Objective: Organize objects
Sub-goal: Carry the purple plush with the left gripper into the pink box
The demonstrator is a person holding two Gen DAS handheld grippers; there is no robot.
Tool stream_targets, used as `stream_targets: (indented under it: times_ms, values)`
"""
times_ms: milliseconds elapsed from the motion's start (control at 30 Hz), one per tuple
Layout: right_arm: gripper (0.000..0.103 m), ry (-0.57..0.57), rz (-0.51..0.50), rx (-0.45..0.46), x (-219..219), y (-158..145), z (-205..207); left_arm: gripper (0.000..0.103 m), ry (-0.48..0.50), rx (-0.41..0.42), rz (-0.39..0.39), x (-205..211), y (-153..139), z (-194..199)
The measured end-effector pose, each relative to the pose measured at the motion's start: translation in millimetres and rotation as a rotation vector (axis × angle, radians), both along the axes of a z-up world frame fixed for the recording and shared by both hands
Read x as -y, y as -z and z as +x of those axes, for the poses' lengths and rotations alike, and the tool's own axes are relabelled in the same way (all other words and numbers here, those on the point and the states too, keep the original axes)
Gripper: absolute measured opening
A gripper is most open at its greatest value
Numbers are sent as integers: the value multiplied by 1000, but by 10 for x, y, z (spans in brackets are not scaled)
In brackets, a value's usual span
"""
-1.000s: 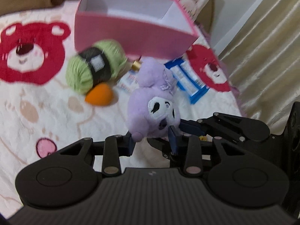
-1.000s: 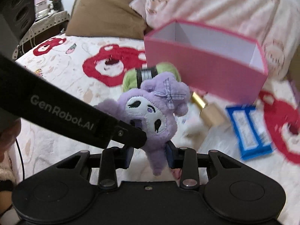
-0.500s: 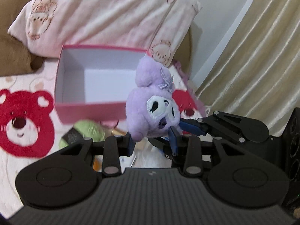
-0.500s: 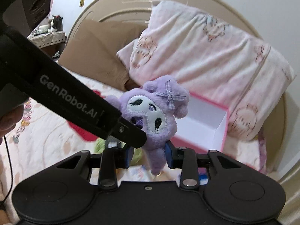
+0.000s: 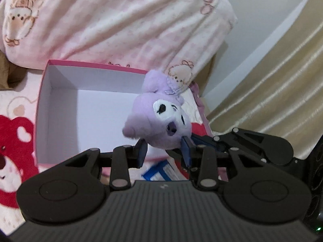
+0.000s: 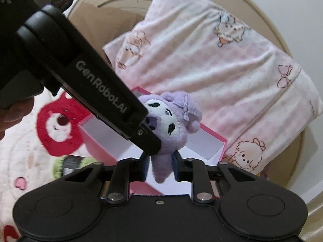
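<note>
A purple plush toy point(image 5: 161, 119) with a white face and a small bow is held in the air by both grippers. My left gripper point(image 5: 164, 151) is shut on its lower part. My right gripper point(image 6: 160, 166) is shut on its dangling leg, and the plush point(image 6: 171, 127) shows there above the fingers. The left gripper's black body crosses the right wrist view from the upper left. An open pink box point(image 5: 43, 92) with a white inside sits on the bed right under and behind the plush; it also shows in the right wrist view point(image 6: 214, 137).
A pink checked pillow point(image 5: 121, 24) leans behind the box. A green yarn ball point(image 6: 70, 162) and a blue packet point(image 5: 159, 171) lie on the bear-print blanket point(image 5: 14, 133) in front of the box. A beige curtain point(image 5: 282, 76) hangs at right.
Both grippers lifted the plush from low over the blanket and carried it forward over the pink box. The plush has tilted. The yarn and packet stayed behind.
</note>
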State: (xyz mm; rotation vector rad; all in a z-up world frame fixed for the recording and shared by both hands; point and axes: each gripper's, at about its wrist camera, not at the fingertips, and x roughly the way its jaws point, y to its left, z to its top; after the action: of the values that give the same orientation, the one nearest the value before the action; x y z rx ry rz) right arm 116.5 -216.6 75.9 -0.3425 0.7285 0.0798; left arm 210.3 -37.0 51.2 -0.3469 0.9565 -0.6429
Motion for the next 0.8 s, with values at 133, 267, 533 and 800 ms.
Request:
stream_targets:
  times_ms: [133,267,533,800]
  values:
    - [22,22,39,-24,170,231,284,35,-19,-60,-29,53,298,370]
    - [21,27,76,-55,325,512,559,35,-40,-116,-46,124,629,701]
    - [21,21,72,-132,504,925,911,35,-38,-241,-61,260,1103,1135]
    - [20,-9,-51,-215,445,1096,1077,38,-35,-242,2,333,1224,1225]
